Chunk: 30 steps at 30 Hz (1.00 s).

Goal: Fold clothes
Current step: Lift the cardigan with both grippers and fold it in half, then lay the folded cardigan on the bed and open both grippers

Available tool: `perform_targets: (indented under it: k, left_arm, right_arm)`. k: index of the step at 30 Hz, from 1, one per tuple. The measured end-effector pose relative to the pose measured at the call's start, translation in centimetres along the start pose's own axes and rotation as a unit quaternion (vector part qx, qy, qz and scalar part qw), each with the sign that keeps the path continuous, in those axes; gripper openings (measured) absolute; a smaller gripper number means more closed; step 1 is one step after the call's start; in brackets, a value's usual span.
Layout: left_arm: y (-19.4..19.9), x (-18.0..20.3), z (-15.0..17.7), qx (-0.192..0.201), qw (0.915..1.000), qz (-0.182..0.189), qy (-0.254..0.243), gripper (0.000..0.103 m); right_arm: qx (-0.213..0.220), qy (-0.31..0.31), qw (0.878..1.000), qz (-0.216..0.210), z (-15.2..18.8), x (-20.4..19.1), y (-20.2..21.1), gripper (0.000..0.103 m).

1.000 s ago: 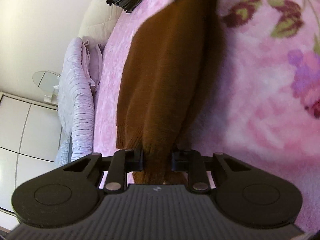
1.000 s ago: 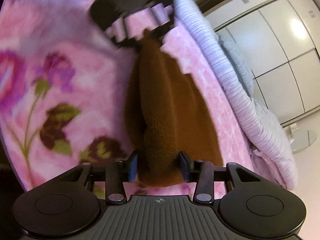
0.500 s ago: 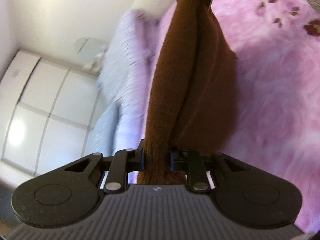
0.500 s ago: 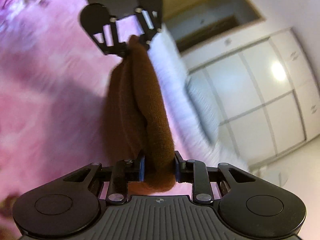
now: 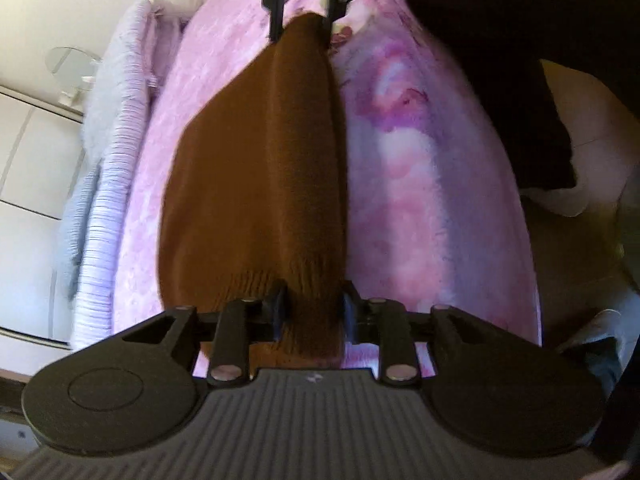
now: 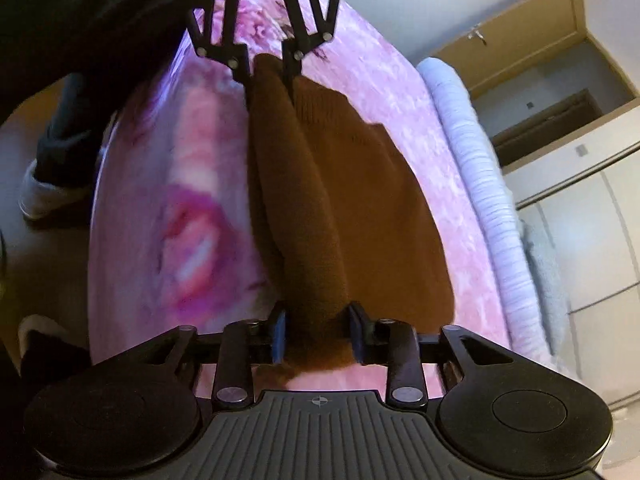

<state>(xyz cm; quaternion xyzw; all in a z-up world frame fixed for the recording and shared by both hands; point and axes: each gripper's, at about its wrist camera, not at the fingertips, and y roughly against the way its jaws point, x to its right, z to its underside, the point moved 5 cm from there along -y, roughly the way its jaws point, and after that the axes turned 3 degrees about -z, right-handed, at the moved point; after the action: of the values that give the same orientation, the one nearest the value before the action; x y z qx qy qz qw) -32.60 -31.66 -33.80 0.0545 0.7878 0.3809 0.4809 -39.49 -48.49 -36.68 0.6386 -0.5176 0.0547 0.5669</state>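
Observation:
A brown knitted garment (image 5: 260,184) is stretched between my two grippers above a pink flowered blanket (image 5: 420,184). My left gripper (image 5: 310,312) is shut on one end of it. My right gripper (image 5: 304,28) shows at the far end in the left wrist view, shut on the other end. In the right wrist view the right gripper (image 6: 318,334) is shut on the brown garment (image 6: 344,208), and the left gripper (image 6: 268,66) holds the far end. The cloth hangs folded lengthwise and sags toward the blanket (image 6: 168,200).
A pale lilac ribbed duvet (image 5: 108,200) lies along the far side of the bed, also in the right wrist view (image 6: 480,168). White wardrobe doors (image 6: 600,208) stand behind it. The person's dark clothing (image 5: 520,60) is at the near bed edge.
Both grippers have swung with the garment still held. The views now tilt down over the blanket and the near bed edge, and the cloth hangs wider between them.

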Motion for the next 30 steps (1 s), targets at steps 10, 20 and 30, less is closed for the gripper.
perform_targets:
  k: [10, 20, 30]
  left_arm:
    - [3.7, -7.6, 7.3, -0.020, 0.9494, 0.047, 0.310, 0.032]
    - [-5.7, -16.7, 11.1, -0.022, 0.7994, 0.105, 0.591, 0.042]
    - [-13.8, -17.8, 13.6, -0.041, 0.7503, 0.117, 0.649, 0.017]
  right_arm:
    - [0.004, -0.250, 0.967, 0.043, 2.3, 6.7, 1.8, 0.046]
    - [0.071, -0.556, 0.828, -0.006, 3.4, 17.9, -2.6, 0.053]
    - [0.027, -0.651, 0.755, -0.070, 8.2, 21.9, -9.1, 0.023]
